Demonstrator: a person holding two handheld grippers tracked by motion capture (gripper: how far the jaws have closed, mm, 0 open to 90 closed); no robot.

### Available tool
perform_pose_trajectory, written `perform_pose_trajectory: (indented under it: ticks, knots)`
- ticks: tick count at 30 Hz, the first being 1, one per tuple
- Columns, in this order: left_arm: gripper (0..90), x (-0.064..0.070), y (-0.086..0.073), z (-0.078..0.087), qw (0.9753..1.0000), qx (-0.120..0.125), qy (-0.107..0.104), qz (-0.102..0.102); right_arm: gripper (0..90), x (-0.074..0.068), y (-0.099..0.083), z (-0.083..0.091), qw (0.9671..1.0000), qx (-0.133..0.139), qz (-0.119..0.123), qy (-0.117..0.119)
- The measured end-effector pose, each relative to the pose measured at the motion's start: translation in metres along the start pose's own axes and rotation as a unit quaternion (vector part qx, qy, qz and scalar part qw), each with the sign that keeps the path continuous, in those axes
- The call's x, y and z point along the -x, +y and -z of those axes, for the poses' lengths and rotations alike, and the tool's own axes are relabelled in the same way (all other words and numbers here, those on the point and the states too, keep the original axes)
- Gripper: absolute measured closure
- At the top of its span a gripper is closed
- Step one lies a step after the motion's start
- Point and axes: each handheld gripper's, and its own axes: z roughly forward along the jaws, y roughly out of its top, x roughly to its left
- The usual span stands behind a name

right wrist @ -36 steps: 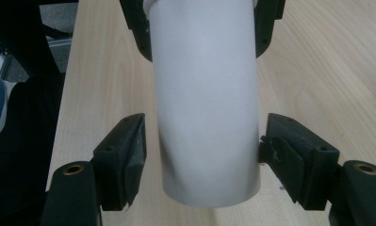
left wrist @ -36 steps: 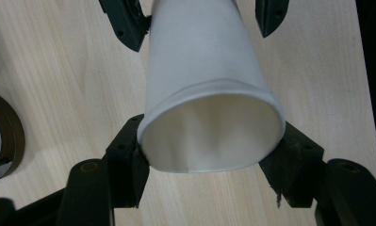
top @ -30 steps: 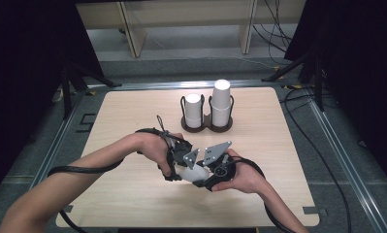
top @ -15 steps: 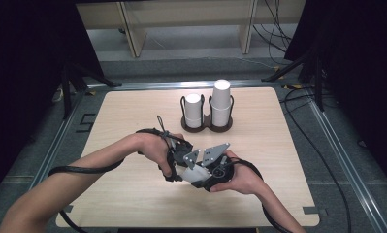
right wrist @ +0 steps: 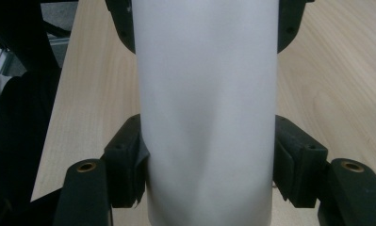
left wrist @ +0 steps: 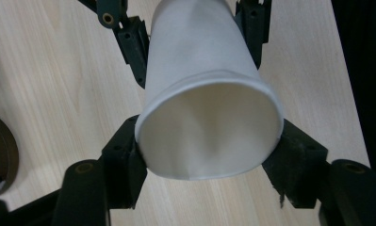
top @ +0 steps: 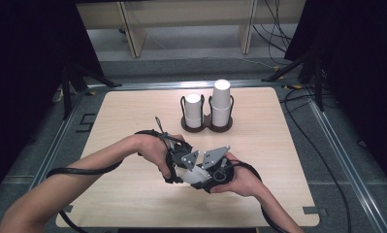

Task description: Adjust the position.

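Observation:
A white paper cup (top: 188, 175) is held on its side just above the table (top: 133, 111), near the front middle, between both grippers. My left gripper (top: 178, 167) is shut on it at the open rim. In the left gripper view, the cup's mouth (left wrist: 209, 136) faces the camera, with my left gripper (left wrist: 209, 157) pressing on both sides. My right gripper (top: 206, 178) is shut on the cup's wall from the other side. In the right gripper view, the cup (right wrist: 207, 108) stands between the jaws of my right gripper (right wrist: 209, 176).
A dark two-ring cup holder (top: 206, 128) stands at the back middle of the table. It has a short white cup (top: 193, 109) in its left ring and a taller stack of cups (top: 221, 103) in its right ring. Cables trail off the table's sides.

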Motion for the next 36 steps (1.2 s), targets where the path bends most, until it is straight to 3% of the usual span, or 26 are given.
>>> perform_pose_trajectory:
  ticks: [5, 8, 12, 13, 16, 17, 18, 19, 23, 24, 26, 28, 30, 31, 32, 33, 34, 36]
  knots:
    - [25.0, 0.001, -0.008, 0.000, 0.9984, 0.045, 0.029, -0.016, 36.6, -0.004, -0.006, 0.003, 0.9999, 0.015, -0.001, -0.009]
    - [18.3, 0.001, -0.014, 0.000, 0.9961, 0.072, 0.049, -0.007, 36.6, -0.005, -0.011, 0.005, 0.9993, 0.031, 0.000, -0.022]
    - [14.3, 0.002, -0.024, 0.001, 0.9906, 0.116, 0.072, 0.013, 36.6, -0.004, -0.018, 0.010, 0.9969, 0.065, -0.005, -0.044]
    - [14.2, 0.003, -0.026, 0.002, 0.9887, 0.126, 0.079, 0.018, 36.5, -0.005, -0.021, 0.012, 0.9959, 0.074, -0.018, -0.048]
    - [14.0, 0.006, -0.034, 0.005, 0.9808, 0.163, 0.099, 0.038, 36.4, -0.006, -0.030, 0.016, 0.9917, 0.105, -0.032, -0.067]
    - [13.8, 0.007, -0.038, 0.005, 0.9758, 0.183, 0.109, 0.048, 36.4, -0.007, -0.033, 0.017, 0.9902, 0.111, -0.039, -0.075]
    - [13.7, 0.008, -0.040, 0.007, 0.9741, 0.187, 0.117, 0.050, 36.3, -0.007, -0.037, 0.019, 0.9872, 0.126, -0.042, -0.088]
    - [13.7, 0.009, -0.042, 0.007, 0.9702, 0.200, 0.124, 0.059, 36.2, -0.007, -0.039, 0.020, 0.9856, 0.134, -0.048, -0.092]
    - [13.7, 0.016, -0.055, 0.008, 0.9503, 0.252, 0.151, 0.104, 36.1, -0.007, -0.050, 0.027, 0.9751, 0.174, -0.066, -0.121]
    - [13.7, 0.019, -0.059, 0.007, 0.9441, 0.262, 0.163, 0.117, 36.0, -0.007, -0.052, 0.030, 0.9728, 0.181, -0.074, -0.125]
    - [13.7, 0.025, -0.066, 0.004, 0.9283, 0.292, 0.179, 0.145, 35.9, -0.006, -0.057, 0.033, 0.9663, 0.200, -0.079, -0.141]
    - [13.7, 0.034, -0.074, -0.002, 0.9090, 0.321, 0.205, 0.170, 35.9, -0.006, -0.062, 0.038, 0.9608, 0.213, -0.088, -0.154]
    - [13.7, 0.042, -0.083, -0.009, 0.8838, 0.355, 0.223, 0.207, 35.8, -0.006, -0.067, 0.042, 0.9551, 0.224, -0.101, -0.166]
    - [13.7, 0.047, -0.087, -0.013, 0.8737, 0.365, 0.233, 0.222, 35.8, -0.006, -0.070, 0.043, 0.9508, 0.231, -0.109, -0.175]
    - [13.8, 0.052, -0.091, -0.017, 0.8641, 0.374, 0.240, 0.235, 35.8, -0.008, -0.073, 0.046, 0.9505, 0.229, -0.124, -0.169]
    - [13.7, 0.057, -0.095, -0.021, 0.8533, 0.385, 0.248, 0.249, 35.7, -0.006, -0.076, 0.047, 0.9468, 0.240, -0.119, -0.178]
    - [13.7, 0.062, -0.099, -0.025, 0.8404, 0.395, 0.257, 0.267, 35.8, -0.006, -0.079, 0.048, 0.9447, 0.244, -0.115, -0.186]
    - [13.7, 0.071, -0.107, -0.032, 0.8173, 0.409, 0.277, 0.297, 35.7, -0.007, -0.084, 0.049, 0.9414, 0.251, -0.137, -0.179]
